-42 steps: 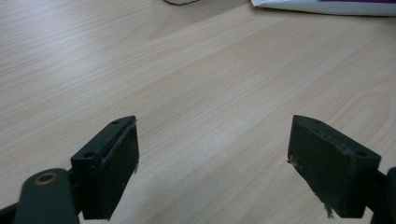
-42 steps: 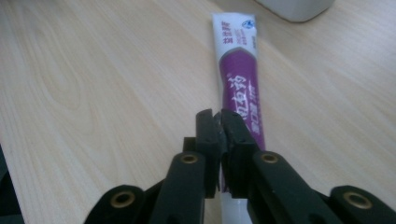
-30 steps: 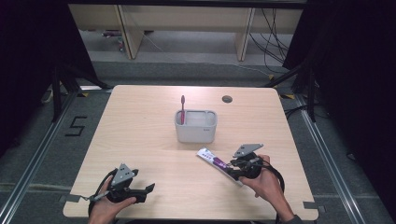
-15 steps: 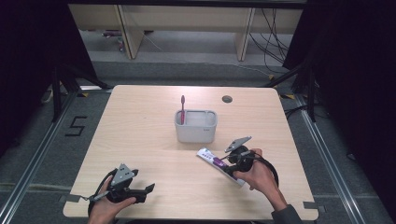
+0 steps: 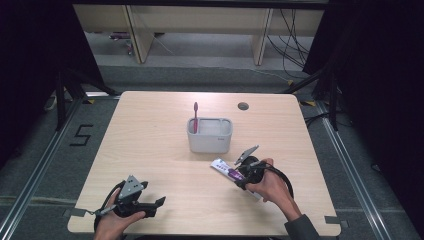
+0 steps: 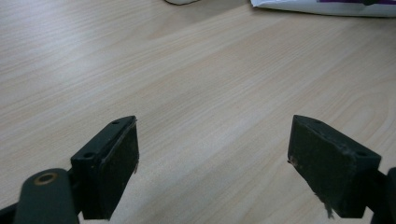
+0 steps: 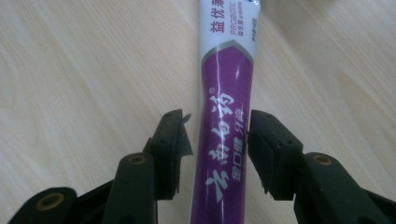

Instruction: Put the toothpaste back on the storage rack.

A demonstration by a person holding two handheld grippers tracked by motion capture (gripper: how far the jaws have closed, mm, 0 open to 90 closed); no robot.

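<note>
The toothpaste tube (image 7: 223,135) lies flat on the surface (image 5: 160,145), right of middle and just in front of the grey holder (image 5: 210,136) with the red toothbrush (image 5: 195,116). The right hand-held gripper (image 7: 218,140) straddles it, tube running lengthwise between the jaws; they've just been opening a bit, with a sliver of gap each side, so no grip. The left hand-held gripper (image 6: 212,158) sits wide open near the front edge, over bare wood. Plenty of free room left of the holder.
</note>
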